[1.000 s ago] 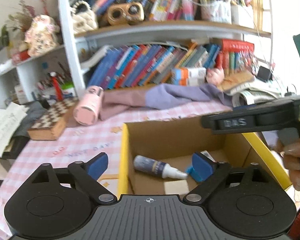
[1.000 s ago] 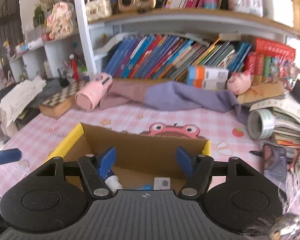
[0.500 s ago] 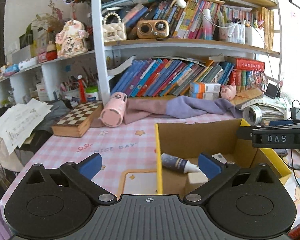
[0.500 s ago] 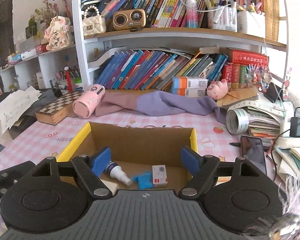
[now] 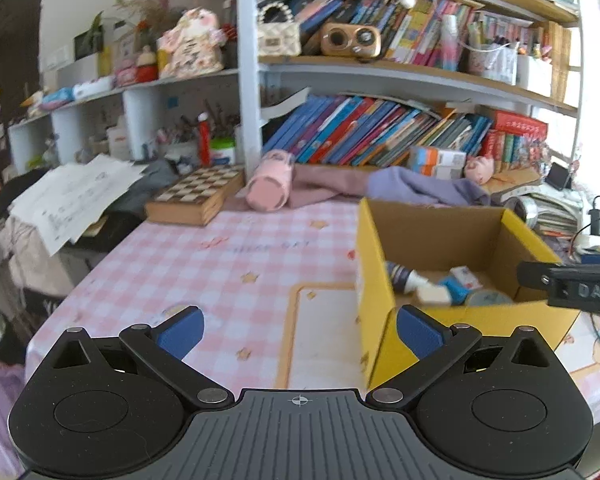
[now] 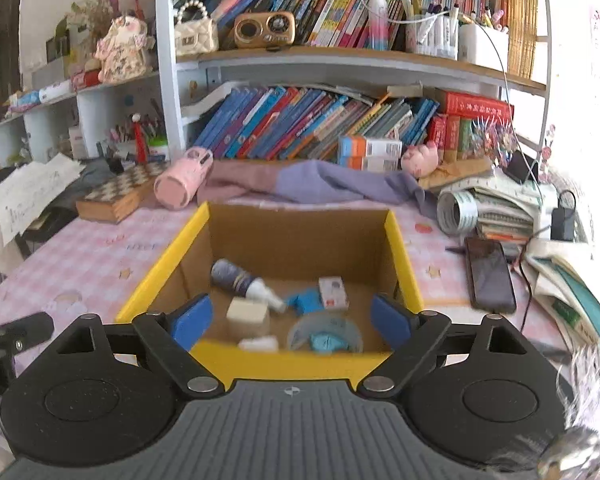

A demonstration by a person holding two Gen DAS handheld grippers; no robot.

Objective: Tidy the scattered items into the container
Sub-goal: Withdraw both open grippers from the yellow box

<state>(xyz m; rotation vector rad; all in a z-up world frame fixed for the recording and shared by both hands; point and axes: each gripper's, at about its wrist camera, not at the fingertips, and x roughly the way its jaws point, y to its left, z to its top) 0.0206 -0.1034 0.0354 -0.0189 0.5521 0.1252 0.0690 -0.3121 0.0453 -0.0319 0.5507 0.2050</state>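
A yellow-rimmed cardboard box (image 6: 396, 240) stands on the pink checked table; it also shows in the left wrist view (image 5: 370, 248). Inside lie a dark bottle with a white cap (image 6: 242, 282), a cream block (image 6: 247, 311), a small white carton (image 6: 333, 292), a blue item (image 6: 308, 301) and a round clear lid (image 6: 326, 334). My right gripper (image 6: 290, 318) is open and empty, above the box's near wall. My left gripper (image 5: 298, 328) is open and empty, left of the box over the table.
A chessboard box (image 5: 198, 196), a pink cup on its side (image 5: 270, 186) and purple cloth (image 6: 332, 184) lie behind the box. A phone (image 6: 490, 274), a tape roll (image 6: 458, 212) and stacked papers sit to the right. Bookshelves fill the back.
Both grippers have pulled back and up from the box, so more of the table and the box's inside shows. The left gripper has shifted left. Both stayed open.
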